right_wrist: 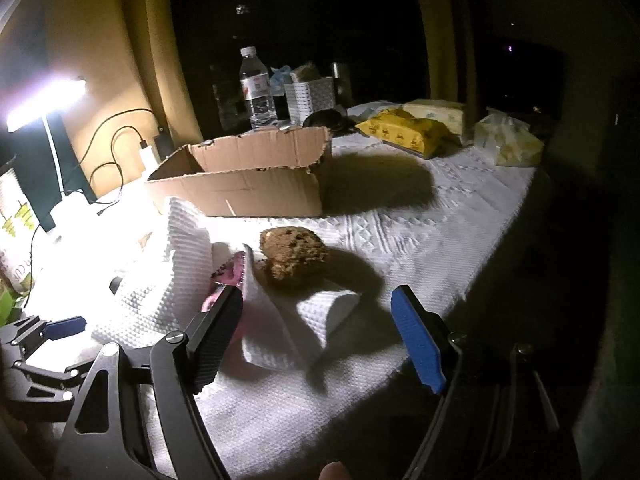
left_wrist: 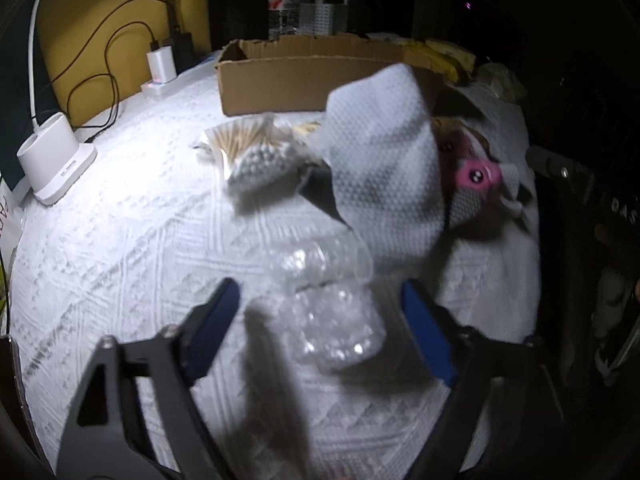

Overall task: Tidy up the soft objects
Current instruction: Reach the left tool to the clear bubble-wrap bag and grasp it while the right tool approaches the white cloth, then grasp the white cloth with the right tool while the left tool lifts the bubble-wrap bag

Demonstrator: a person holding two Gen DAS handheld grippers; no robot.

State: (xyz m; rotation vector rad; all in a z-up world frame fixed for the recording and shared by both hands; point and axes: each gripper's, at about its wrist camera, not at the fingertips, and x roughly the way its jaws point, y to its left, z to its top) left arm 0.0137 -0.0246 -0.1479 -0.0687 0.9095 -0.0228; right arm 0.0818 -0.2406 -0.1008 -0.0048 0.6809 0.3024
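Observation:
My left gripper (left_wrist: 320, 292) is open, its blue-padded fingers either side of a crumpled clear plastic bag (left_wrist: 328, 312) on the white cloth. A white waffle-weave cloth (left_wrist: 384, 168) stands bunched up ahead, with a pink object (left_wrist: 478, 174) behind it. My right gripper (right_wrist: 320, 300) is open over a fold of the same white cloth (right_wrist: 296, 320). A brown sponge (right_wrist: 294, 254) lies just beyond it. The pink object (right_wrist: 232, 276) shows by the left finger. An open cardboard box (right_wrist: 244, 172) stands further back.
A bag of cotton swabs (left_wrist: 252, 152) lies before the box (left_wrist: 280, 80). A lamp base (left_wrist: 56, 160), chargers and cables sit at the left. A water bottle (right_wrist: 258, 88), white basket, yellow packs (right_wrist: 404, 130) and tissue packs stand at the back. The table edge falls off right.

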